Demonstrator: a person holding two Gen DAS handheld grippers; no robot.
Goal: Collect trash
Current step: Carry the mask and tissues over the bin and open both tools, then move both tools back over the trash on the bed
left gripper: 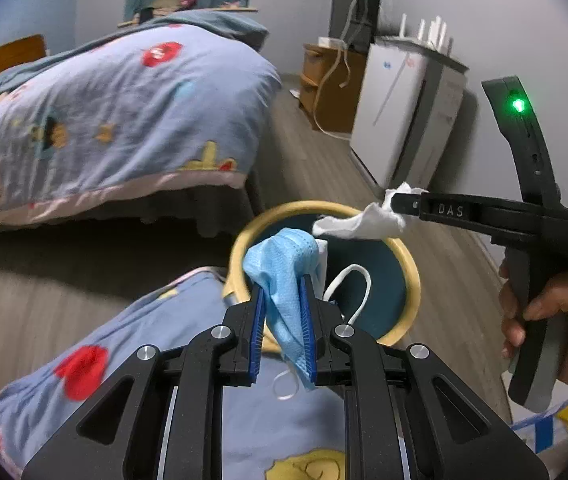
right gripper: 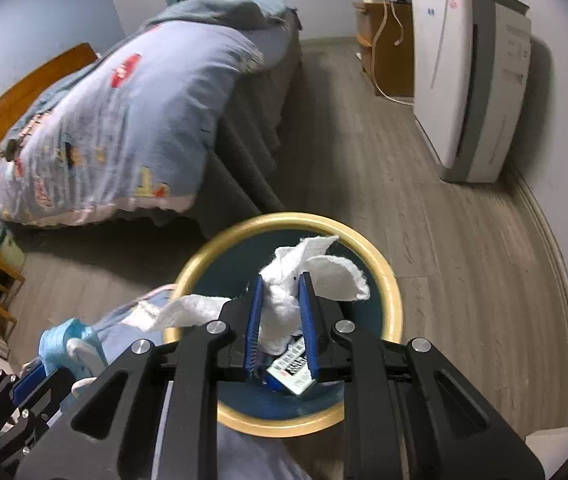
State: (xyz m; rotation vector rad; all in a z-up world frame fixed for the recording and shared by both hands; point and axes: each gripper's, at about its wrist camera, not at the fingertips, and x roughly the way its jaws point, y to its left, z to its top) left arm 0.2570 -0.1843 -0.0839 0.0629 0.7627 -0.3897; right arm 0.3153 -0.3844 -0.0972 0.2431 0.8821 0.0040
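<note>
- Left gripper [left gripper: 284, 280] on my feed is pinched on a blue face mask [left gripper: 284, 276]. The mask is bunched right between the two blue pads [left gripper: 257, 320], spilling over the tips toward 12 o'clock and hanging out the back toward 6.
- One white ear loop [left gripper: 350, 290] curls off to about 3 o'clock of the fingers, and another loop dangles under the jaws around 6.
- That mask sits over the near-left rim of the trash bin [left gripper: 412, 276], a yellow-rimmed one with a dark teal inside, standing on the wood floor [left gripper: 316, 152].
- Right gripper [right gripper: 281, 280] is clamped on a crumpled white tissue [right gripper: 284, 300]. The wad is squeezed between the pads, with one flap fanning out toward 2 o'clock and another trailing off toward 9.
- From the right wrist cam the tissue hangs over the bin's opening [right gripper: 394, 300], roughly centered. Down inside, at about 6 o'clock of the fingertips, I can see a small printed packet [right gripper: 294, 372] lying at the bottom.
- In the left cam the right gripper comes in from 3 o'clock, holding the tissue above the bin's far rim, close to the mask but I can't tell if they touch.
- Bed with a blue cartoon quilt [left gripper: 123, 112] sits at 10 o'clock and a white appliance [right gripper: 468, 80] at 2.
</note>
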